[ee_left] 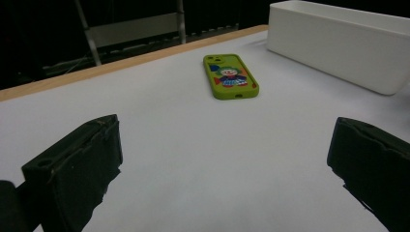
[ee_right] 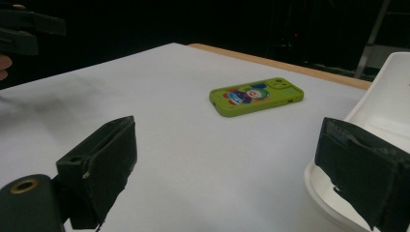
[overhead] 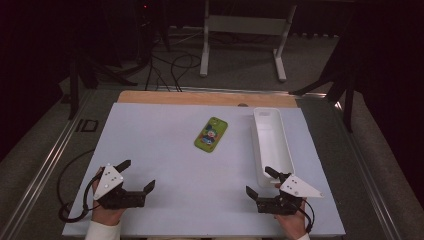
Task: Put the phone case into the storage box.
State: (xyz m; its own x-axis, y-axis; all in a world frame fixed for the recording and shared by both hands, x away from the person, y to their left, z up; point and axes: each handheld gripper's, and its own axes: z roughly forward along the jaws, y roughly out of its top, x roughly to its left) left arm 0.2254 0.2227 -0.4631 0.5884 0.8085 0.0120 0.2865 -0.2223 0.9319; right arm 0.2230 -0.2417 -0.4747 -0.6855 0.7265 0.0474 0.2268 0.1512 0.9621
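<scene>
Both jaws spread wide and grasping nothing, the left hand-held gripper (overhead: 138, 175) and right hand-held gripper (overhead: 261, 181) rest at the tabletop's (overhead: 165, 150) near edge; the green phone (overhead: 211, 134) lies flat farther off, left of a white tray (overhead: 286, 150).

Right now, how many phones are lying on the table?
1. A green phone with a cartoon picture lies flat near the middle of the white table, just left of the long white tray. Nothing could hide another.

dark room — grey floor (overhead: 235, 70), white table frame (overhead: 245, 25), cables (overhead: 172, 67)
</scene>
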